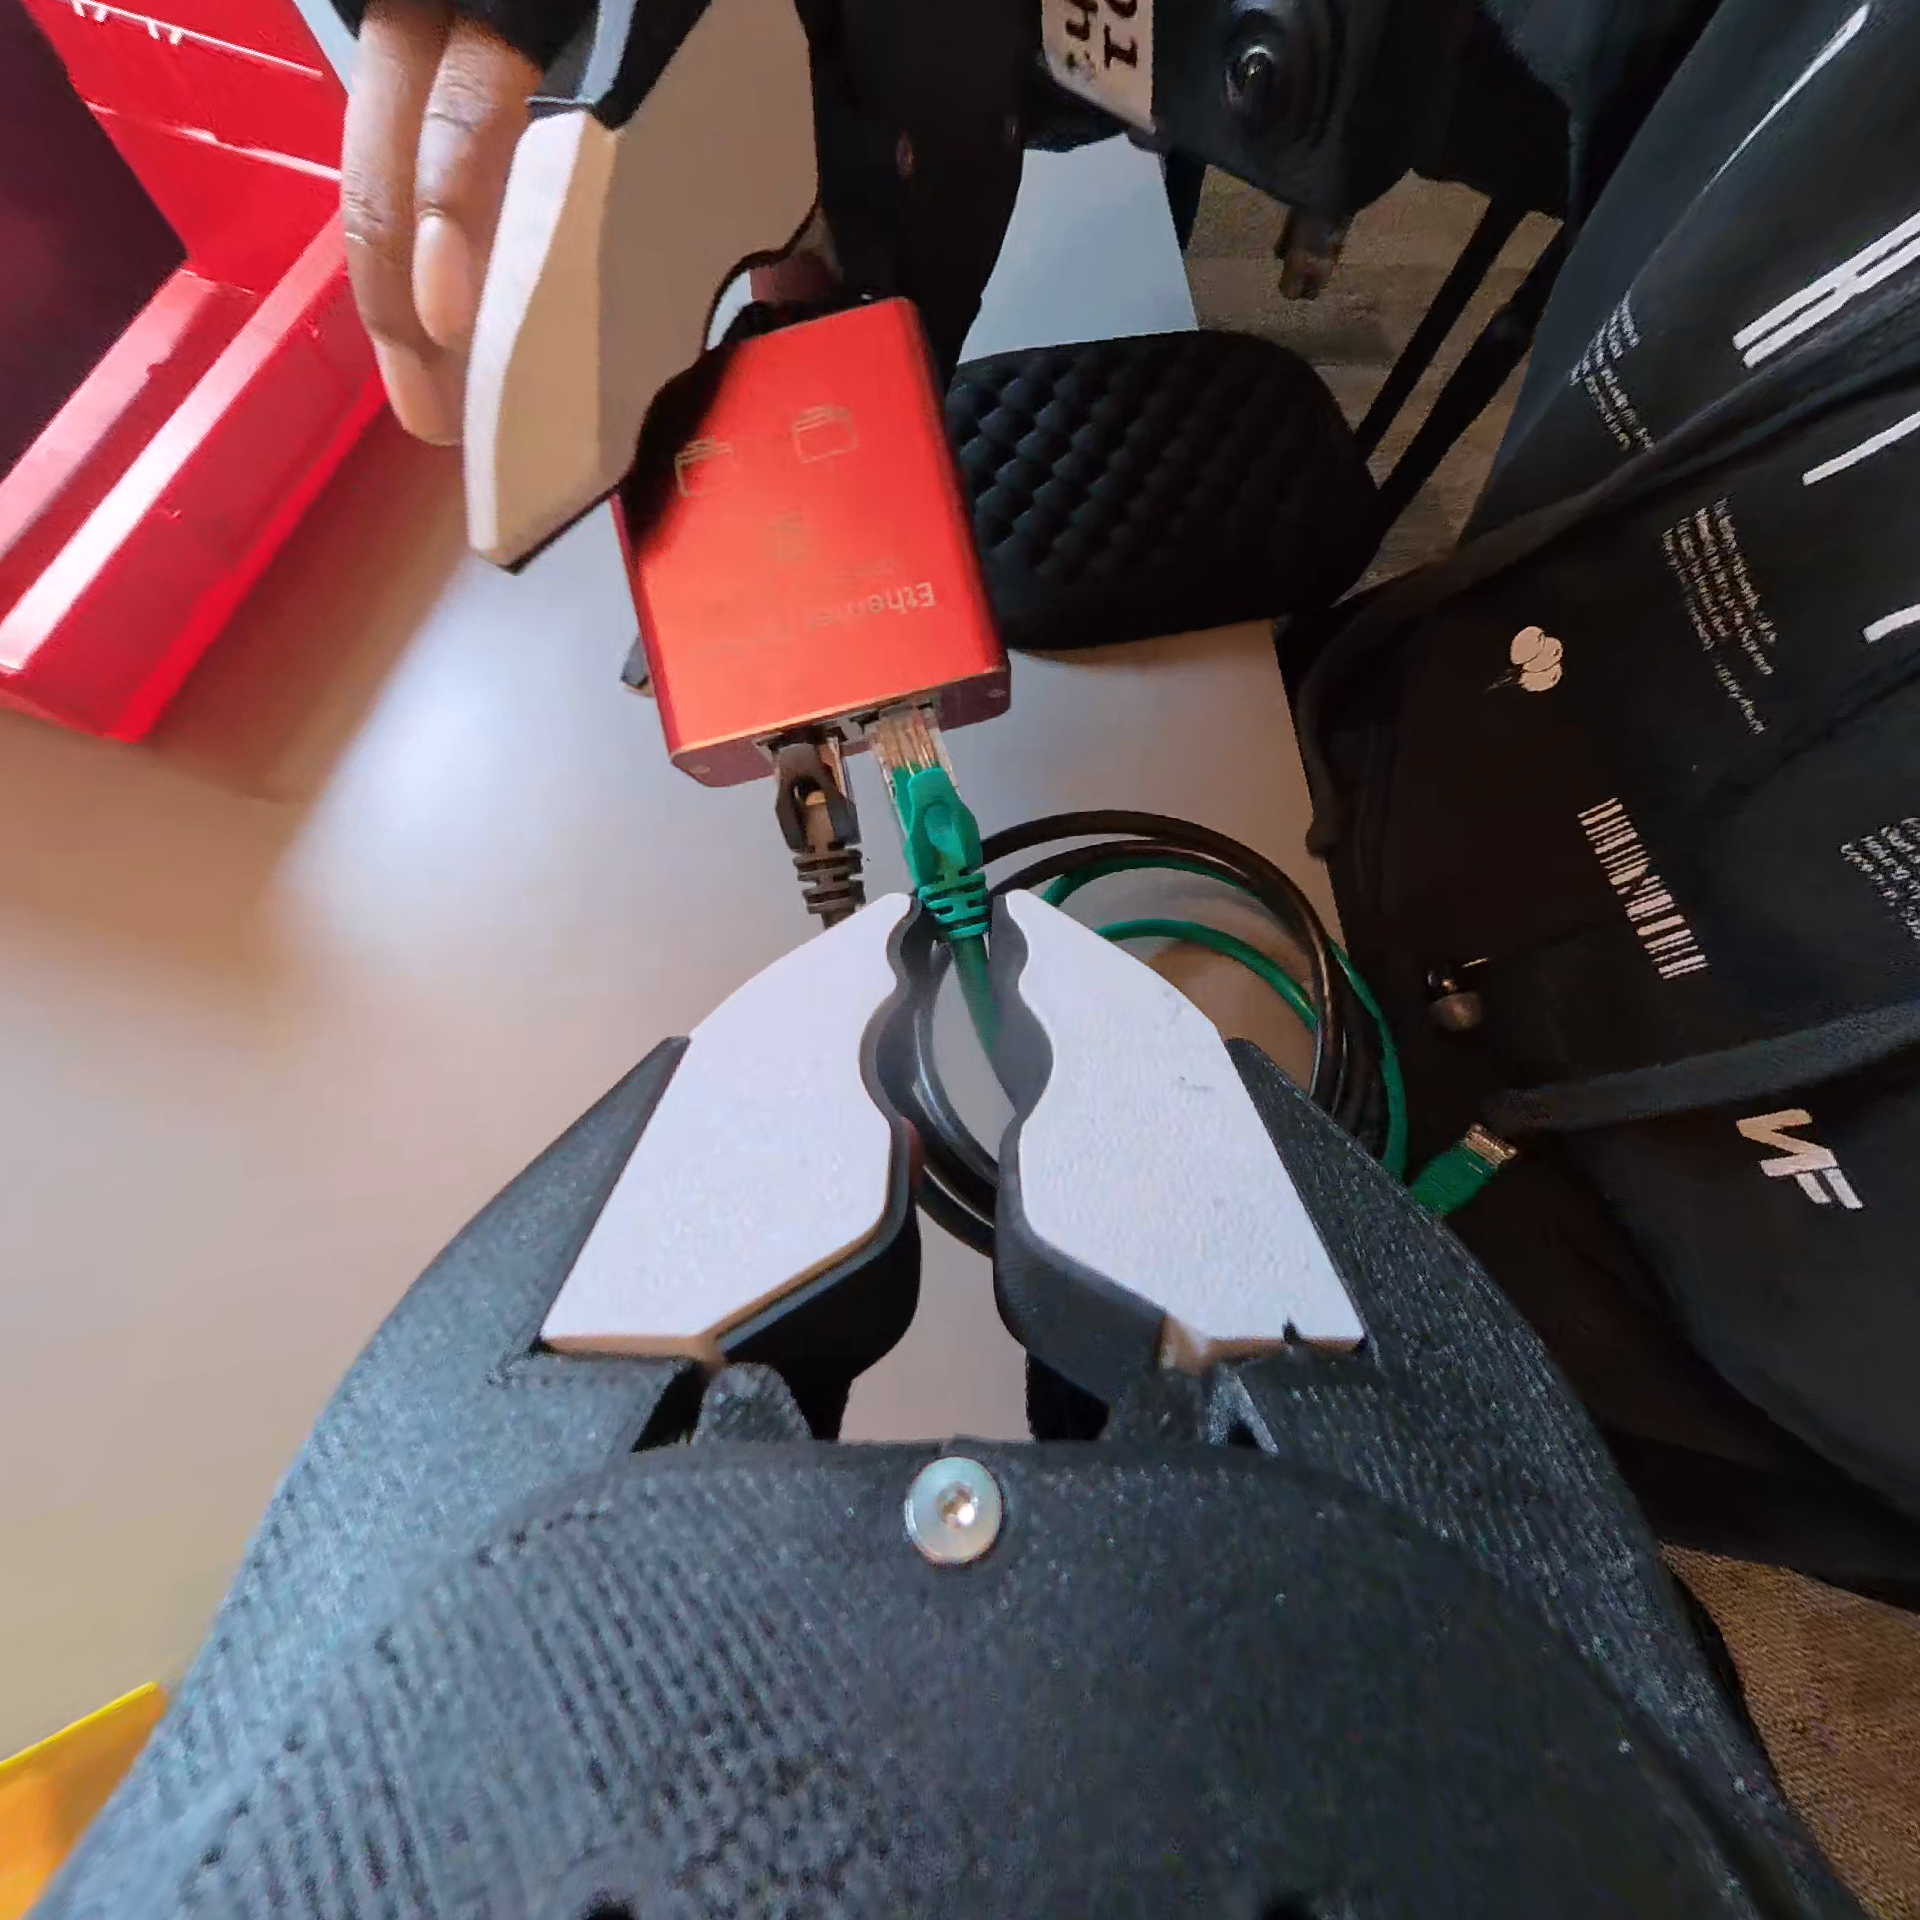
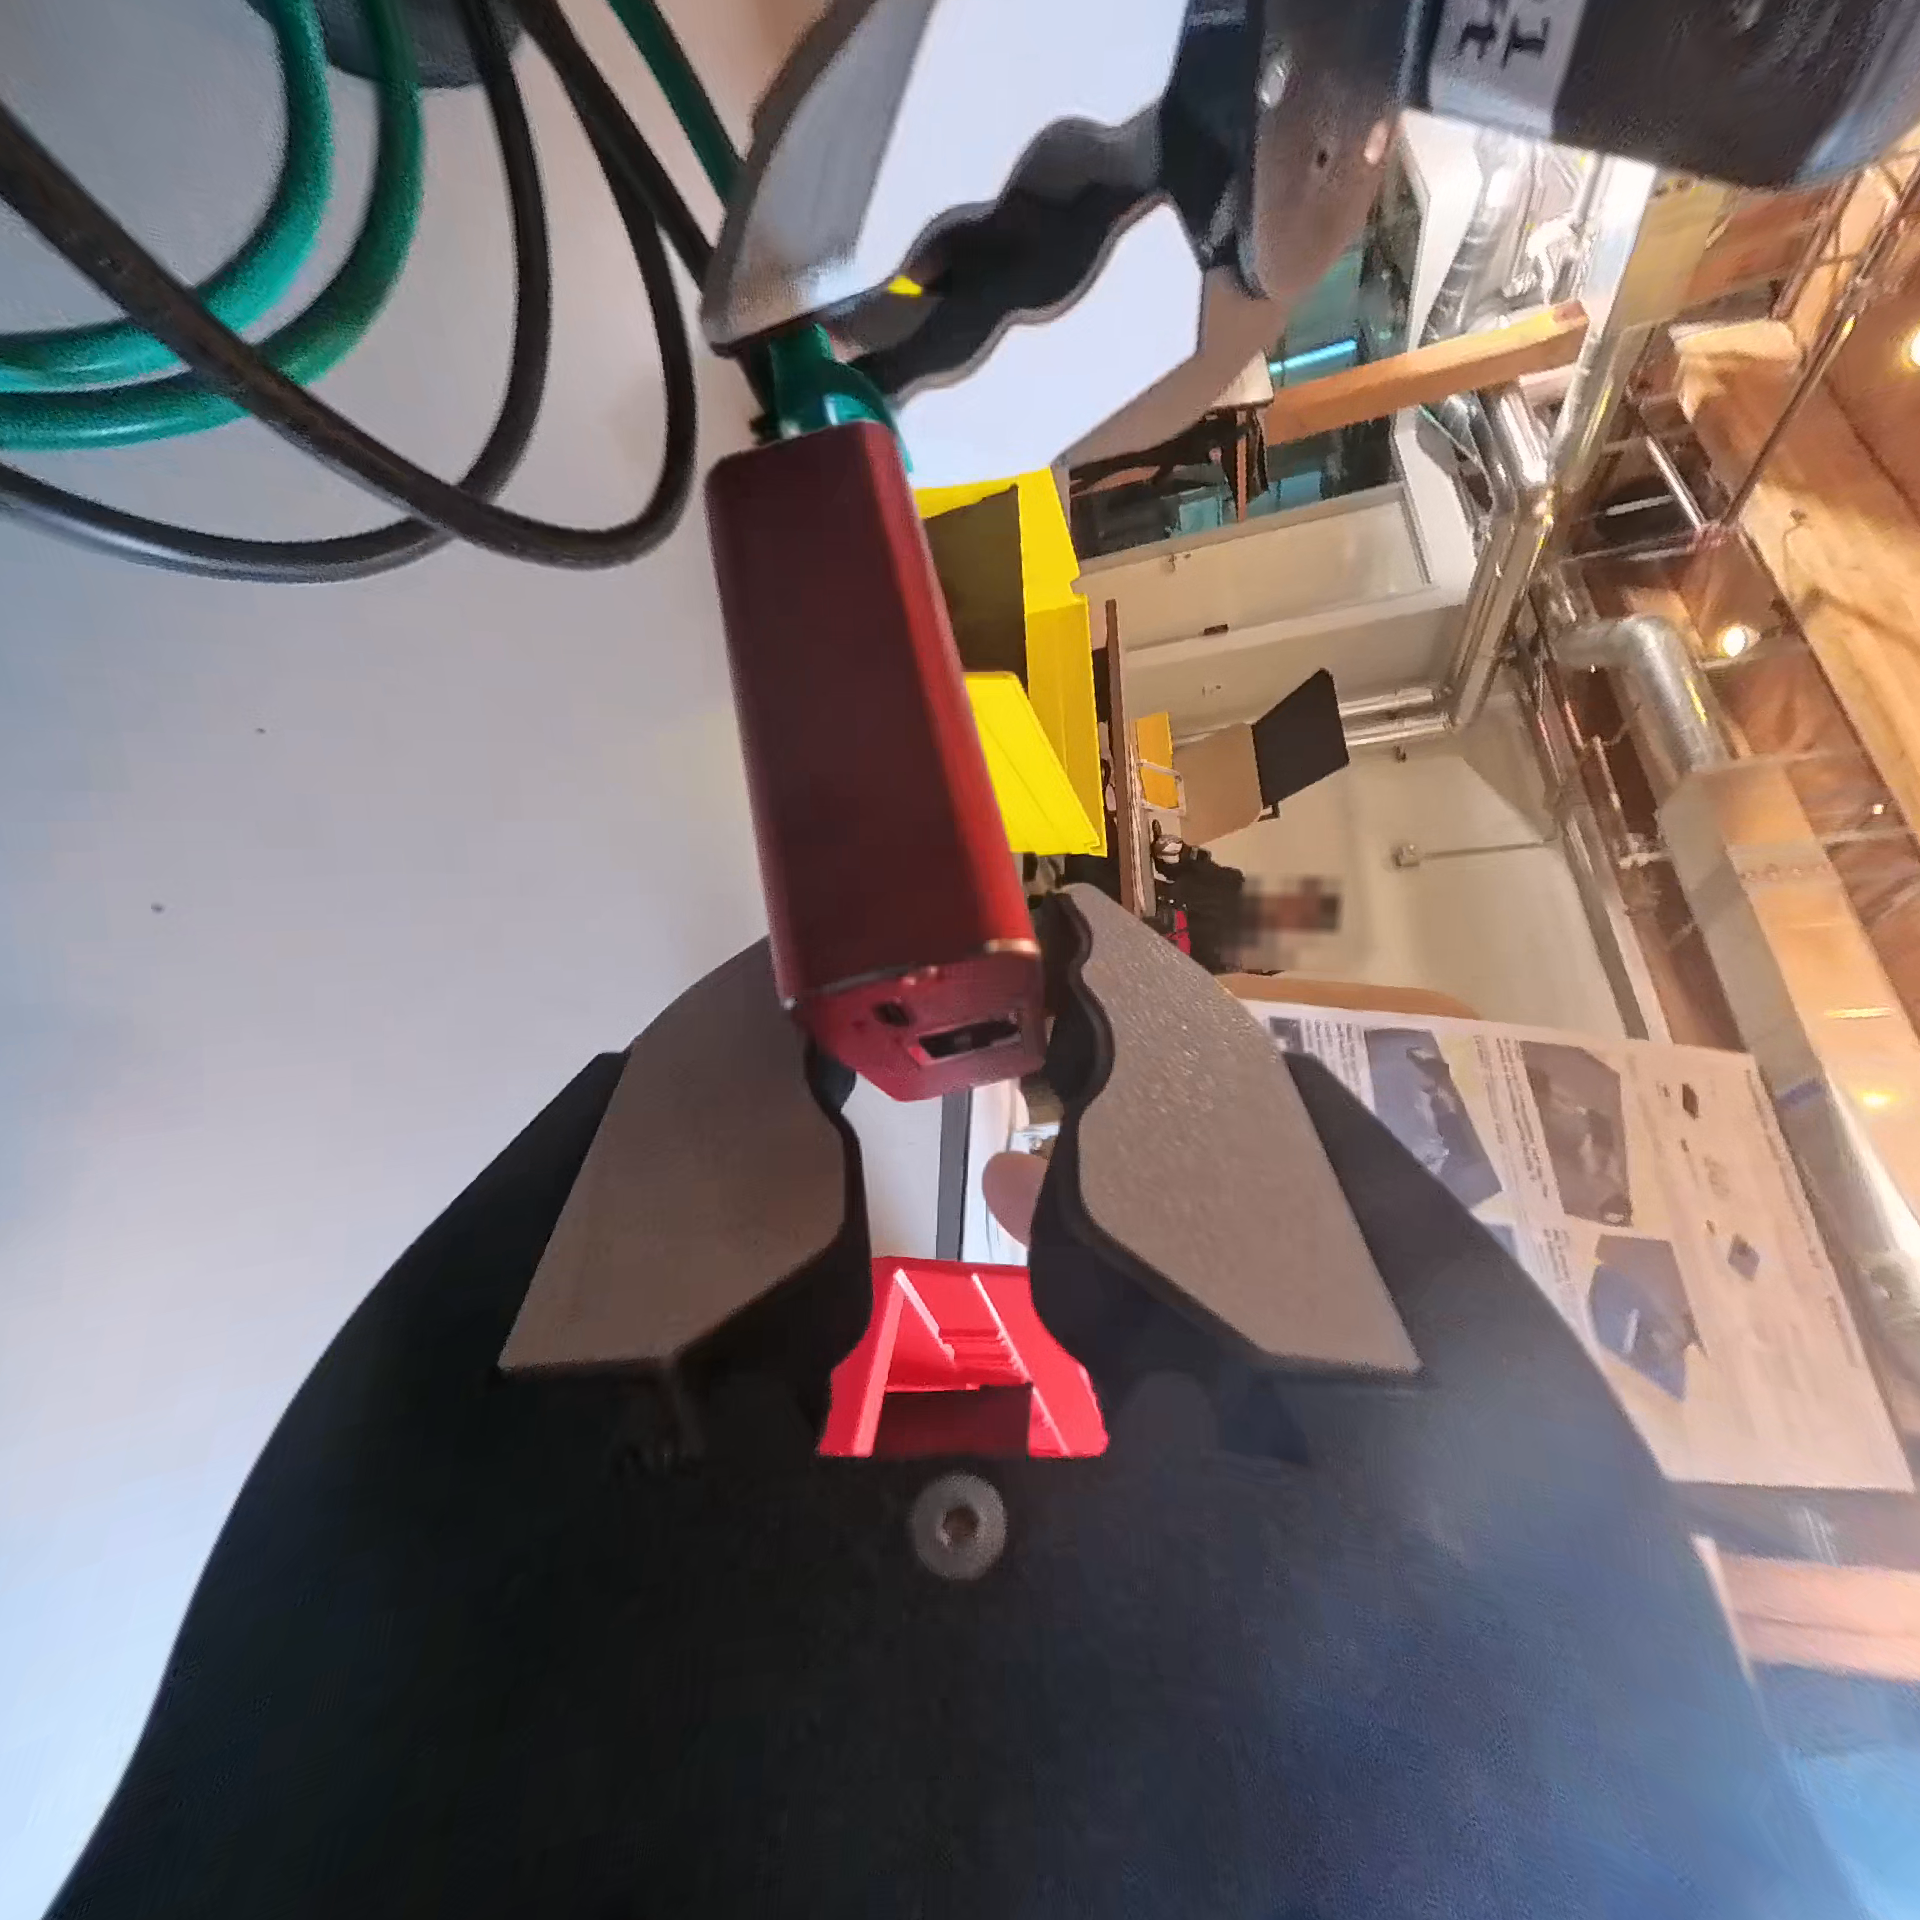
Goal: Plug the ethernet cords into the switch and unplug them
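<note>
In the left wrist view, the left gripper (image 1: 954, 920) is closed down to a narrow gap, its two pale fingertips pinching the green ethernet cord (image 1: 971, 987) just behind the ribbed boot of its plug. Straight ahead of the fingertips, that green plug sits in the right-hand port of the red switch (image 1: 810, 530), and a black ethernet cord (image 1: 821, 842) is plugged into the port beside it, to the left of the gripper's tips. The switch is lifted off the pale counter (image 1: 312, 935), its far end held by the right gripper (image 1: 727, 353) with a person's hand (image 1: 426, 208) behind it. Slack loops of both cords lie to the right of the left gripper, and a red bin (image 1: 177, 416) stands far off to its left. In the right wrist view, the right gripper (image 2: 940, 997) has its dark fingers clamped on the near end of the switch (image 2: 862, 707), which points away from it. At the switch's far end the green cord (image 2: 821, 390) enters it, with the left gripper (image 2: 831, 260) just beyond. Coiled cords hang up to the left; a yellow bin (image 2: 1039, 665) lies to the right of the switch.
</note>
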A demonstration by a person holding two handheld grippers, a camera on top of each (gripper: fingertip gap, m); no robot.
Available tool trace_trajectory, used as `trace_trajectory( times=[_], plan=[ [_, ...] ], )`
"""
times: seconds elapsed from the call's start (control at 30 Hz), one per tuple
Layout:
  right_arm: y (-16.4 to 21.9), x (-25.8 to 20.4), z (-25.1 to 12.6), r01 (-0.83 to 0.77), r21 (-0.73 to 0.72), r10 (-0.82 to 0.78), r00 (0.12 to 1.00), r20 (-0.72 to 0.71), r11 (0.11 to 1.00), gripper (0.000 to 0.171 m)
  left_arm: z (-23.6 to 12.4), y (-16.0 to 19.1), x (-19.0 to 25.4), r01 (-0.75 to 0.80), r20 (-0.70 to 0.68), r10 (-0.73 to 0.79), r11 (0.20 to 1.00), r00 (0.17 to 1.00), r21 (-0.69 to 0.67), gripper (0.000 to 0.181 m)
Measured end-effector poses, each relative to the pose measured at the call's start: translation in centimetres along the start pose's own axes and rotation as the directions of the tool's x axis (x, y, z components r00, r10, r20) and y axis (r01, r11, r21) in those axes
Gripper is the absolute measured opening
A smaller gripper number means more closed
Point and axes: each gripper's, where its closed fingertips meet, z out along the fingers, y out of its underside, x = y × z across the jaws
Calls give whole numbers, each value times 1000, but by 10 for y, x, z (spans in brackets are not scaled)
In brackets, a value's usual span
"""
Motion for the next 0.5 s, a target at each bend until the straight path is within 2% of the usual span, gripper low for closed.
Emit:
trace_trajectory(
  times=[0.13,0.3,0.43,0.5],
  plan=[
    [-6,-4,-3,52,3,-52,999,13,999,31,0,1,3,-11,10,11,1000,1000,3,10],
    [-13,-11,-6,56,41,-58,997,51,998,29,-1,11,-8,-115,151,136,984,979,-138,10],
    [-16,-18,-5,99,59,-103,993,54,993,29,4,19,2,-158,102,185,960,977,-230,11],
    [-18,-21,-5,127,63,-130,990,47,990,29,5,24,5,-131,73,154,957,985,-260,11]
  ],
)
